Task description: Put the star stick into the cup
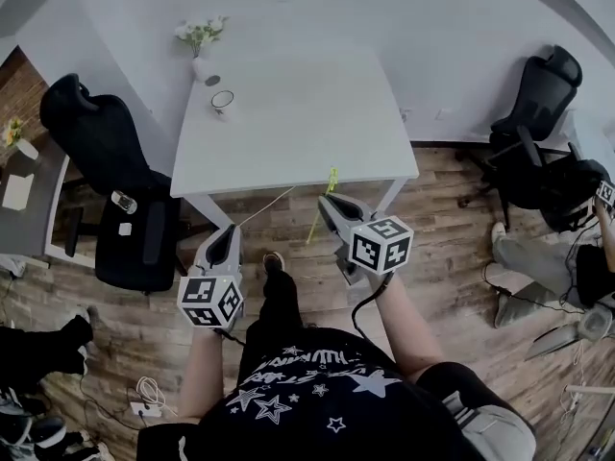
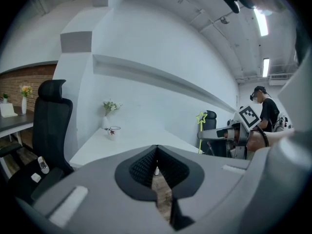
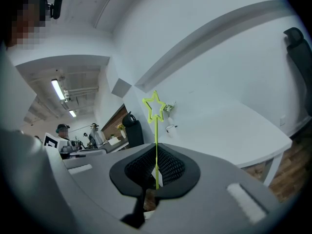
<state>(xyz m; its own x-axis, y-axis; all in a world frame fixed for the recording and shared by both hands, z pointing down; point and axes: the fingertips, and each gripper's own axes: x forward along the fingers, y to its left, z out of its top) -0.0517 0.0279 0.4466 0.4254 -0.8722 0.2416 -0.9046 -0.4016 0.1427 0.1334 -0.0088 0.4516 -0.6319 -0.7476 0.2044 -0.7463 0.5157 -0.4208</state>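
Note:
My right gripper (image 1: 326,200) is shut on a thin yellow-green star stick (image 1: 323,207), gripped at its lower part. The stick stands up between the pads with its star (image 3: 154,106) above the jaws, and it also shows in the left gripper view as the star stick (image 2: 201,125). The gripper hovers just off the front edge of the white table (image 1: 317,113). A small white cup (image 1: 223,101) stands at the table's far left; it appears again as the cup (image 2: 113,131) and the cup (image 3: 169,127). My left gripper (image 1: 231,230), lower and to the left, is shut with nothing in it.
A white vase of flowers (image 1: 201,52) stands just behind the cup. A black office chair (image 1: 115,161) is left of the table, and another chair (image 1: 538,104) is at the right. Wooden floor lies under me. People sit or stand at the room's sides.

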